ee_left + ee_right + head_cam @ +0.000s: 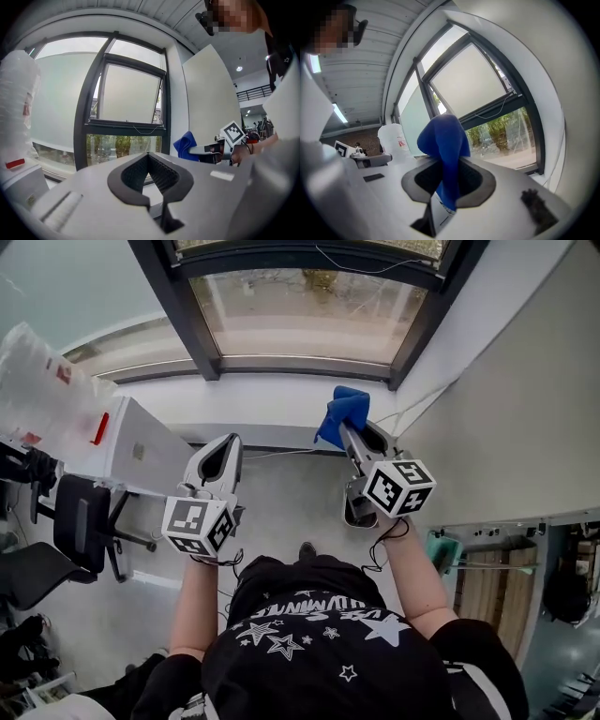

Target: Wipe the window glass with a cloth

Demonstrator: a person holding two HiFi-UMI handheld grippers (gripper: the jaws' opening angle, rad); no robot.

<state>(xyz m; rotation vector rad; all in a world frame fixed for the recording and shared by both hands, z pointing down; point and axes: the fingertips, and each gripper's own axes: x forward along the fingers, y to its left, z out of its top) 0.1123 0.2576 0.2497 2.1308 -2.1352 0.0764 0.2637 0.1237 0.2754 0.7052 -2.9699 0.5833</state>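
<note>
Window glass (309, 310) ahead | blue cloth (443, 136) bunched; right claw (449, 164) clamped on it | left claw (148, 158) seemingly together

Left gripper (148, 153) facing the window (131, 93), jaws empty

Jaw tips touch, nothing between them. The dark-framed window is straight ahead, with trees (119, 146) showing through the lower pane. Off to the right, the right gripper (194, 150) pinches a blue cloth (186, 143). A white wrapped bundle (16, 103) sits at the left edge.

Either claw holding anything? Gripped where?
The right claw is shut on the blue cloth, pinching a bunched fold; most of it bulges past the tips. The left claw is shut and empty.
</note>
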